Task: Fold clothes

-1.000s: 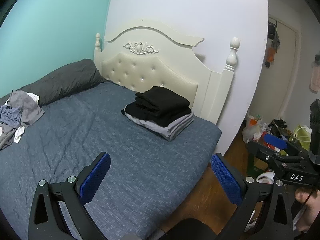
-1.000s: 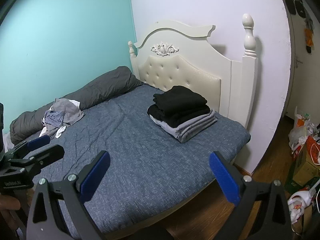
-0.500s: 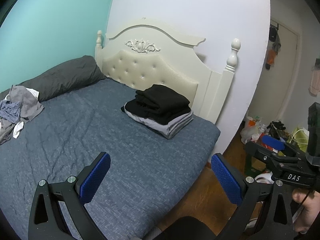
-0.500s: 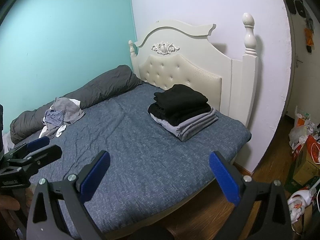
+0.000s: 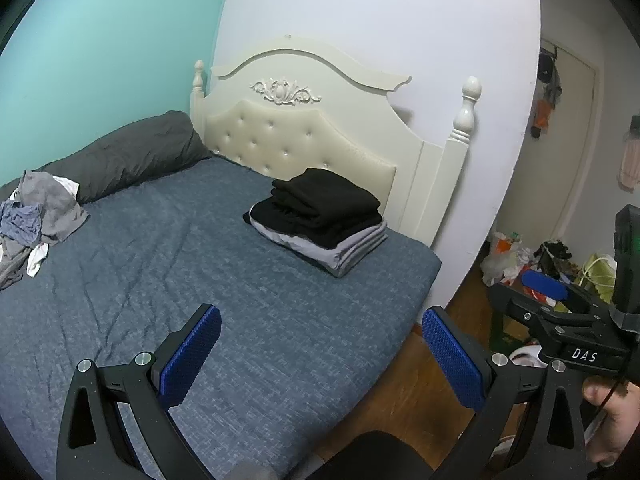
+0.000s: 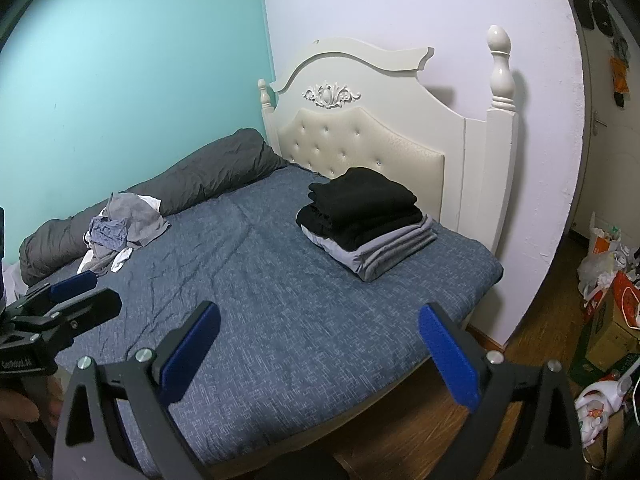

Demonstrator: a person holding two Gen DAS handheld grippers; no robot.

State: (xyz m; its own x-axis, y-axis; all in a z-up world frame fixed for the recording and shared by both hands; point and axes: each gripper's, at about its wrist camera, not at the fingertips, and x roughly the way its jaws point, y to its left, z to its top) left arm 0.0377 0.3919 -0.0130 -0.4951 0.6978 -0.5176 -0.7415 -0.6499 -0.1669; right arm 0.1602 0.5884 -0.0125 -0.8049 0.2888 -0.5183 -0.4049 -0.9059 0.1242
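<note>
Both claws empty, blue pads wide apart: left claw (image 5: 320, 354) and right claw (image 6: 318, 354) low in frame, above the near edge of the bed (image 6: 304, 320). Unfolded pile of clothes (image 6: 120, 232) at mid-left, against the grey bolster (image 6: 200, 184), well apart from either claw. Folded stack (image 6: 366, 220) at centre right, near the headboard. Likely slips: snagging several tangled garments at once; pinching the bedcover beneath; brushing and toppling the stack when carrying across.
</note>
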